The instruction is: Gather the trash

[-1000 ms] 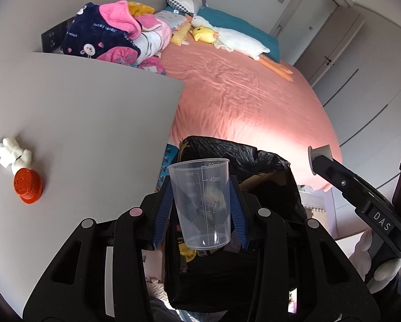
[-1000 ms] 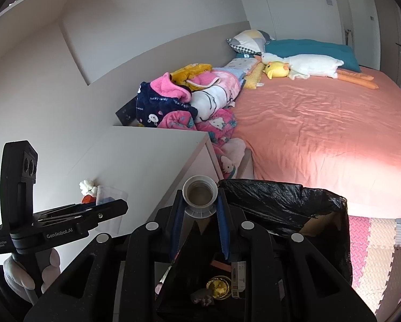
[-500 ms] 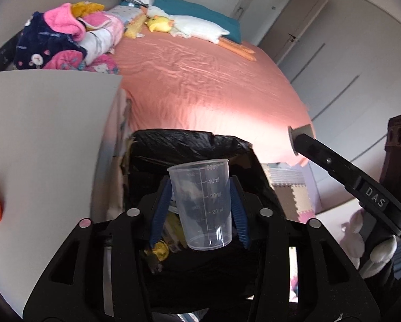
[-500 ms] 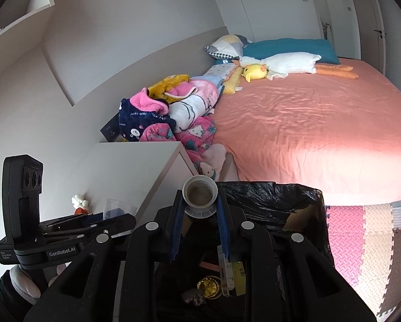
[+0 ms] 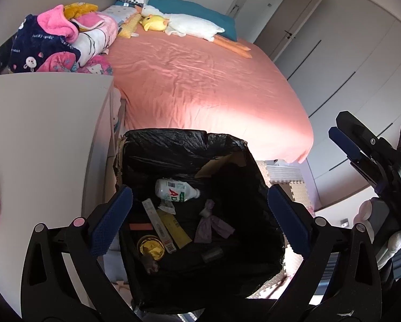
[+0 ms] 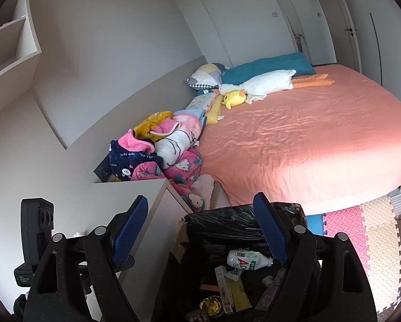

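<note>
left wrist view: your left gripper (image 5: 199,224) gapes wide, empty, above the black-lined trash bin (image 5: 179,145); white drink bottle (image 5: 176,193) inside at 12 o'clock. right wrist view: your right gripper (image 6: 200,237) wide, empty; bin (image 6: 227,222) at 5 o'clock.

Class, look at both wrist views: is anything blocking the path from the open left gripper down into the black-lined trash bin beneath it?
Nothing visible does. The left gripper hangs open directly over the black-lined trash bin, whose mouth is uncovered, showing the white plastic bottle inside. The right gripper is also open, off to the side.
</note>
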`<action>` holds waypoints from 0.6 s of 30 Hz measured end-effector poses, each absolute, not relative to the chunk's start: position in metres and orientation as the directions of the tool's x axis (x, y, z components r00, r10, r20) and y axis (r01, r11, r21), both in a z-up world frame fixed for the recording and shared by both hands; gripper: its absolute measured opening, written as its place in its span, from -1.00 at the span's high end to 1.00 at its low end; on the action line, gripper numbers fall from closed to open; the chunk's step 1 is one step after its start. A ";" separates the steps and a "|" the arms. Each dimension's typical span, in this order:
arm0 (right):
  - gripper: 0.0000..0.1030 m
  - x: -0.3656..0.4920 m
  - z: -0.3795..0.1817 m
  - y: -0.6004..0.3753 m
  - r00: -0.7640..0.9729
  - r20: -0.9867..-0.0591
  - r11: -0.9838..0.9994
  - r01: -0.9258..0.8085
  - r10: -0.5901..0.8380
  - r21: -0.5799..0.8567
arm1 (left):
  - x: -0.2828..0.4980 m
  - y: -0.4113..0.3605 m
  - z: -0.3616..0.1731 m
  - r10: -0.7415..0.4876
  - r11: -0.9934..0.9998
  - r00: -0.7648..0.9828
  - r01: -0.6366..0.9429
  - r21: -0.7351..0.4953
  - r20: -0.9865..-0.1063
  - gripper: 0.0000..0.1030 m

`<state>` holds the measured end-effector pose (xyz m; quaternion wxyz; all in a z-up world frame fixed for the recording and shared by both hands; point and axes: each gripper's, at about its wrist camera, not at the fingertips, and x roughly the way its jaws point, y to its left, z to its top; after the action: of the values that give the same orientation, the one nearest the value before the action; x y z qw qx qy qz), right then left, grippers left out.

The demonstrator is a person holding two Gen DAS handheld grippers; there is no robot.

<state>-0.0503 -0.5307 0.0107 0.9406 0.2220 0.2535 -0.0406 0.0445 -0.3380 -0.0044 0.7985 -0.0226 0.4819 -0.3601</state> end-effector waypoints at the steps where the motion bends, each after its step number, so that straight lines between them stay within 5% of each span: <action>1: -0.57 -0.048 0.010 -0.529 0.866 -0.499 0.901 0.183 0.042 0.394 | 0.045 -0.336 -0.004 -0.596 0.741 0.278 0.552 -0.382 -0.753 -0.89; 18: -0.57 -0.019 0.003 -0.482 0.839 -0.525 0.925 0.073 0.145 0.373 | 0.049 -0.286 -0.010 -0.521 0.826 0.364 0.445 -0.347 -0.772 -0.89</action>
<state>-0.0193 -0.4822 0.0027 0.9392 0.1930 0.2833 0.0191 0.0492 -0.2859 -0.0098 0.8248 -0.0393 0.4822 -0.2926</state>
